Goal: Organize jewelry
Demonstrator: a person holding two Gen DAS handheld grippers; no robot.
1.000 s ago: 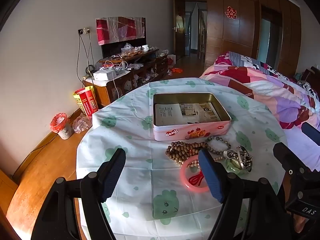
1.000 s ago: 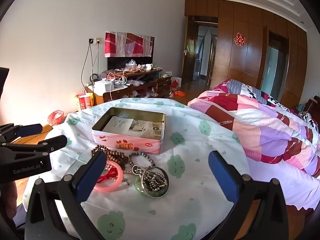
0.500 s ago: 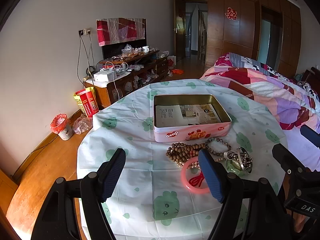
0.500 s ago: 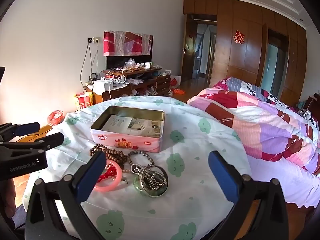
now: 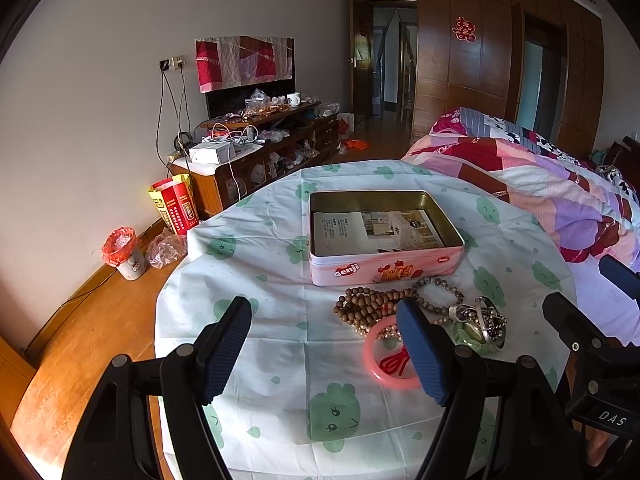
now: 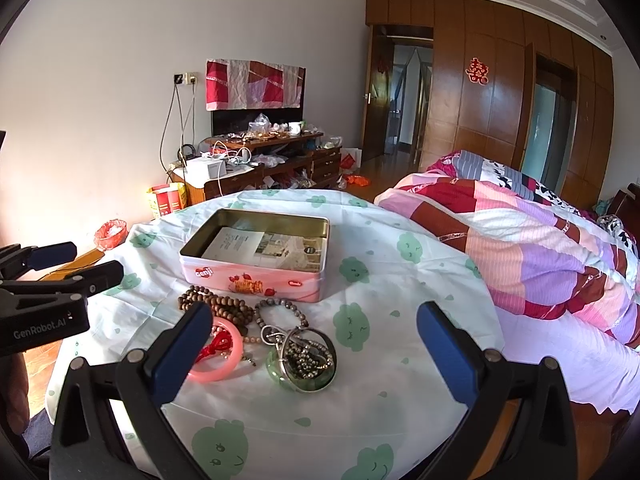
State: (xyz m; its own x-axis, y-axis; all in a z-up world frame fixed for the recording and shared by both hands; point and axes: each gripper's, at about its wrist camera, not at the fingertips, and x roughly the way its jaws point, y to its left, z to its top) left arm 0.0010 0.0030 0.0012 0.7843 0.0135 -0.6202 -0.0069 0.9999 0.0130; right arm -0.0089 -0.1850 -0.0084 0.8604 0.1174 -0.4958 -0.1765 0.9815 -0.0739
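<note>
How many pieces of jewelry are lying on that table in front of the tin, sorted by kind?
Bangles: 2, the pink bangle and the green bangle.
Bead strings: 3, the brown wooden beads, the grey bead bracelet and dark beads heaped on the green bangle.
Metal ring piece: 1.
Total: 6, though the pile overlaps, so a strand could be hidden.

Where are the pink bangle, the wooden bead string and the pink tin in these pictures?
pink bangle [image 6: 236,350]: right wrist view, on its right rim.
wooden bead string [image 5: 360,309]: left wrist view, on the middle of the bead pile.
pink tin [image 6: 256,278]: right wrist view, on its front wall.
</note>
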